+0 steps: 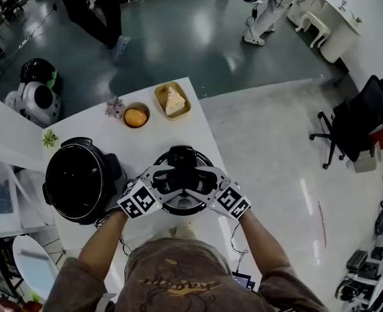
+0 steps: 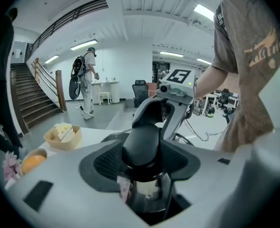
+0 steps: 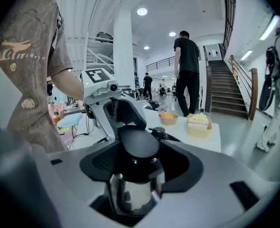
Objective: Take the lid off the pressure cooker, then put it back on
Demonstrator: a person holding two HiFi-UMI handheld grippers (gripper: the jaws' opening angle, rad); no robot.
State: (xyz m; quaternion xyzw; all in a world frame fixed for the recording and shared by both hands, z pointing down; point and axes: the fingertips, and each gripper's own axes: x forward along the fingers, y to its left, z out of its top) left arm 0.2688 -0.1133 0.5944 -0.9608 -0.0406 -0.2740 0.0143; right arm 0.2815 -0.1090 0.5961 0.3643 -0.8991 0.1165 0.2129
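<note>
Head view: steel lid (image 1: 182,203) with a black handle (image 1: 181,156), over the white table (image 1: 201,135), just right of the open pressure cooker (image 1: 80,181) and apart from it; resting or lifted, cannot tell. Left gripper (image 1: 168,177) and right gripper (image 1: 201,177) close in on the handle from opposite sides, marker cubes turned outward. Farther up the table, a bowl (image 1: 136,116) with an orange and a tray (image 1: 172,101) with a wedge of cake.

Left gripper view: jaws set wide yet clamped on the black handle (image 2: 140,144), shiny steel of the lid (image 2: 147,189) just below. Right gripper (image 2: 163,113) opposite, on the same handle. Bowl and tray off to the left.

Right gripper view: same grip mirrored, jaws wide and pressing on the handle (image 3: 137,144), steel (image 3: 130,191) beneath. Left gripper (image 3: 120,110) facing from the far side. Bowl (image 3: 168,117) and tray (image 3: 198,125) behind, on the table.
</note>
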